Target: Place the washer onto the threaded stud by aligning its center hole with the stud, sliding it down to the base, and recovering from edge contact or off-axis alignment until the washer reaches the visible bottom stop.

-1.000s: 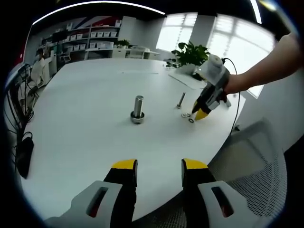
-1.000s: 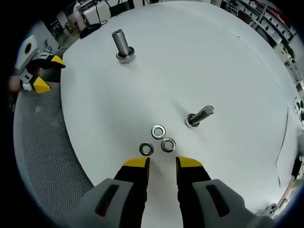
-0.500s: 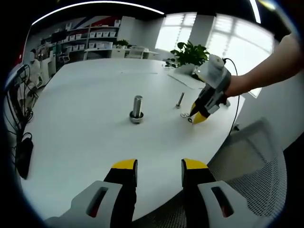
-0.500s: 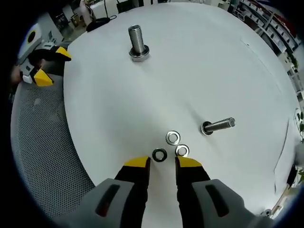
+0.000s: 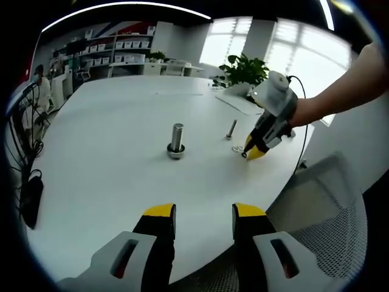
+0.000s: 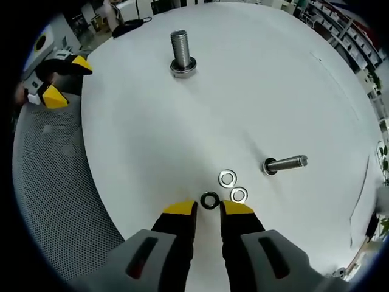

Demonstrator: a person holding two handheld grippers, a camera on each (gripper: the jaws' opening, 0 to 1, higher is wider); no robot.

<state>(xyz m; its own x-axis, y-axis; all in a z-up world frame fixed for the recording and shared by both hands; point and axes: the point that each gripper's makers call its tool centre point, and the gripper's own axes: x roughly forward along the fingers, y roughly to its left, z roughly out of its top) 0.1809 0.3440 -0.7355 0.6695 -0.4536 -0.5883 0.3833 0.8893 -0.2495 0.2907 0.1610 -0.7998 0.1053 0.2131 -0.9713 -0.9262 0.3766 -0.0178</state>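
Note:
A dark washer (image 6: 209, 200) lies flat on the white table (image 6: 243, 91), right at the tips of my right gripper (image 6: 209, 208). Its yellow-tipped jaws stand narrowly open on either side of the washer, which still rests on the table. Two bright washers (image 6: 228, 178) (image 6: 239, 195) lie just beyond. A thin threaded stud (image 6: 285, 163) stands to their right, and a thick threaded stud (image 6: 182, 53) stands far across the table. My left gripper (image 5: 204, 213) hangs open over the near table edge, holding nothing. From there the thick stud (image 5: 176, 141) stands mid-table and the right gripper (image 5: 255, 148) touches down by the washers.
A grey mesh chair (image 5: 328, 201) sits off the table edge, also the mesh chair (image 6: 48, 182) beside the left gripper (image 6: 51, 79). A potted plant (image 5: 243, 68) and papers lie at the far side. A black cable bundle (image 5: 30, 194) hangs off the table's left.
My right gripper has moved forward to the dark washer and its jaws have narrowed around it. The left gripper has stayed still.

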